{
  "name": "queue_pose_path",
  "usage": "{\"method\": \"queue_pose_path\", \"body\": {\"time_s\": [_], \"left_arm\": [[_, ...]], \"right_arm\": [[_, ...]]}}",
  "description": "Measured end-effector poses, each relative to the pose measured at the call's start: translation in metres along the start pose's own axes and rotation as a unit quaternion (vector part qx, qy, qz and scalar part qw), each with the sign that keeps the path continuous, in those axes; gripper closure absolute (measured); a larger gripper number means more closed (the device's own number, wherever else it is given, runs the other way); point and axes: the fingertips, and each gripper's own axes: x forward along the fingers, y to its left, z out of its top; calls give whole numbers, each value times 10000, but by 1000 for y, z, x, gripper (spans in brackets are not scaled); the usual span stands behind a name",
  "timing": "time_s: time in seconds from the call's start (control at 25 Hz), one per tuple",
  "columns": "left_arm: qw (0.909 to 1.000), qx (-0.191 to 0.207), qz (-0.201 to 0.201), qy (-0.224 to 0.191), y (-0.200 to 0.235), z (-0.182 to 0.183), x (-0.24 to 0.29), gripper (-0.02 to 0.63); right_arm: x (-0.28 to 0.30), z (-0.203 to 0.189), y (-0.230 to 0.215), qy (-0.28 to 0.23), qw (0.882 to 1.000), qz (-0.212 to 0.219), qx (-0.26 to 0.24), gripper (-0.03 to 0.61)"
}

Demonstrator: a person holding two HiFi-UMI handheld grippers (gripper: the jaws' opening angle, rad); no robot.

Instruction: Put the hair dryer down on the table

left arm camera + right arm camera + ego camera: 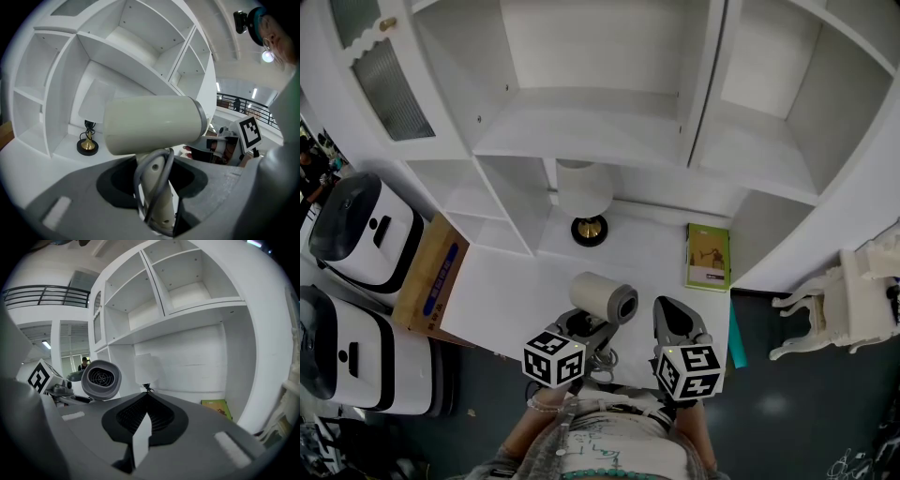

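A cream hair dryer (605,298) with a grey nozzle end is held upright above the front of the white table (511,295). My left gripper (584,325) is shut on its handle, and the grey cord is wrapped round that handle (157,187). In the left gripper view the barrel (150,124) lies crosswise above the jaws. My right gripper (675,321) is just to the right of the dryer, shut and holding nothing, its tips meeting (146,397). The right gripper view shows the dryer's round grille (101,379) at the left.
A white lamp (585,192) on a black-and-gold base stands at the back of the table. A green book (708,255) lies at the right. A cardboard box (431,274) and two white appliances (361,230) sit to the left, a white chair (834,309) to the right. Shelves rise behind.
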Motion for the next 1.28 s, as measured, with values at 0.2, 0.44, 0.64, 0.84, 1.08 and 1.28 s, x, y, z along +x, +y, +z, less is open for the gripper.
{"method": "queue_pose_path", "body": {"time_s": [0.2,0.44,0.64,0.84,1.08,1.28], "left_arm": [[10000,11,-41,13,4,-3,2,428],[9999,-7,-97,79,8,-7,4,428],[9999,-29,-120,116,11,-10,5,428],[9998,-41,-164,130,14,-13,7,428],[9995,-114,-222,179,17,-19,10,428],[9993,-156,-230,235,21,-25,14,428]], "right_arm": [[1,1,1,-2,10000,-49,14,549],[1,-2,0,33,9999,-118,25,549],[1,-3,1,56,9998,-164,13,550],[1,-4,3,81,9998,-189,-6,549],[2,-5,4,119,9997,-209,-20,549],[2,-7,4,159,9996,-231,-29,549]]}}
